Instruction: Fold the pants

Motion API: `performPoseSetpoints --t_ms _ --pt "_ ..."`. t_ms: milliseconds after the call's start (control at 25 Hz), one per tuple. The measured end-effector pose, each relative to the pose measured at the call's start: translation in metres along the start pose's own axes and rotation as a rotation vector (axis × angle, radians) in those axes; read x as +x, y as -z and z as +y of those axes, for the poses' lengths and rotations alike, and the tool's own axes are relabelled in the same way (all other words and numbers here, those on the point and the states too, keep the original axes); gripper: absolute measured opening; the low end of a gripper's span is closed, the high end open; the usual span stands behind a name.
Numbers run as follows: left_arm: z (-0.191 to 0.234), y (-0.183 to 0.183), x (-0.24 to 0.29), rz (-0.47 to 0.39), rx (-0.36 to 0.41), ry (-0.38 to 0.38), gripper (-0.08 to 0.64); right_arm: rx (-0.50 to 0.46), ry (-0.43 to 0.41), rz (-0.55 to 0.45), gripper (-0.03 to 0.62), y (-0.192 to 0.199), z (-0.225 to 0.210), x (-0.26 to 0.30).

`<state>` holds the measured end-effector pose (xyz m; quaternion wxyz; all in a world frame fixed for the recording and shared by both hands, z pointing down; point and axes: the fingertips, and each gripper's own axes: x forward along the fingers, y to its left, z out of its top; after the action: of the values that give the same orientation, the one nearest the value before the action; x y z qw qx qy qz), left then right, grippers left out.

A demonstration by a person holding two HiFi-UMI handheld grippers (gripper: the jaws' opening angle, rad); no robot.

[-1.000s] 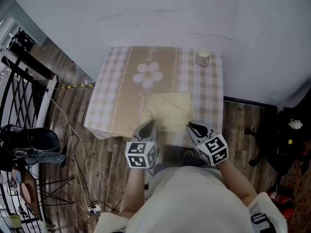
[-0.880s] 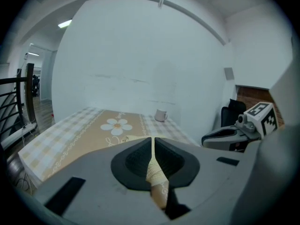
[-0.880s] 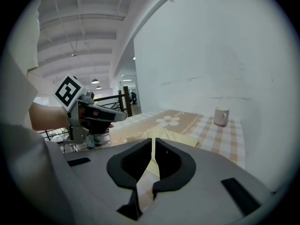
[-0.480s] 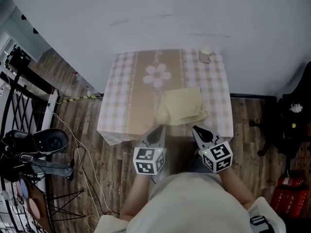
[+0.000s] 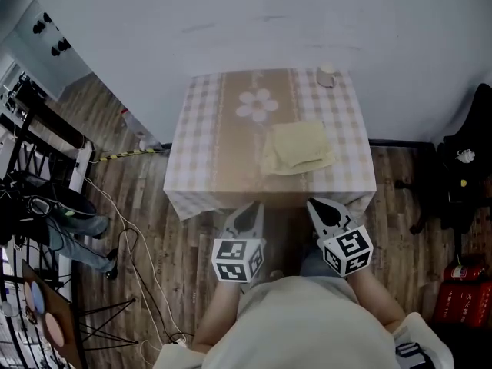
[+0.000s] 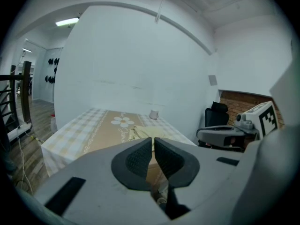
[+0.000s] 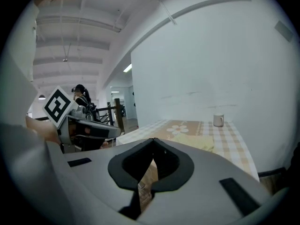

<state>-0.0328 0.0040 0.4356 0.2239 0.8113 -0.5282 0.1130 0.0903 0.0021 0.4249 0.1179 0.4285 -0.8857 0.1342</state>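
Treat the pants [image 5: 298,146] as soft, light and limp, pinching a thick folded edge on the near side, left gripper [image 5: 252,207] closed, right gripper [image 5: 317,206] just closed, both empty.

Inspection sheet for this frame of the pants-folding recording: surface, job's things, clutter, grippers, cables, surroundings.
Surface: table covered by a checked cloth with a daisy print, set against the white wall.
Job's things: yellow pants lie folded on the near right part of the cloth.
Clutter: one mug at the far right corner.
Grippers: left gripper and right gripper both shut and empty, off the table at its near edge.
Cables: cables trail loose over the floor at left.
Surroundings: wood floor; metal rack left; black chair and red canisters right.
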Motion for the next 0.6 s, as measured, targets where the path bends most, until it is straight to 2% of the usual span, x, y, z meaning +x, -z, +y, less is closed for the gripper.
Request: performPoseSetpoints --t_ms 240,600 --pt "0.0 0.018 -0.035 -0.013 -0.007 -0.011 0.018 -0.016 -0.013 -0.017 0.0 0.007 0.033 -0.019" --pt "-0.005 0.023 -0.052 -0.037 -0.006 -0.024 0.017 -0.056 -0.032 -0.042 0.0 0.003 0.05 -0.032"
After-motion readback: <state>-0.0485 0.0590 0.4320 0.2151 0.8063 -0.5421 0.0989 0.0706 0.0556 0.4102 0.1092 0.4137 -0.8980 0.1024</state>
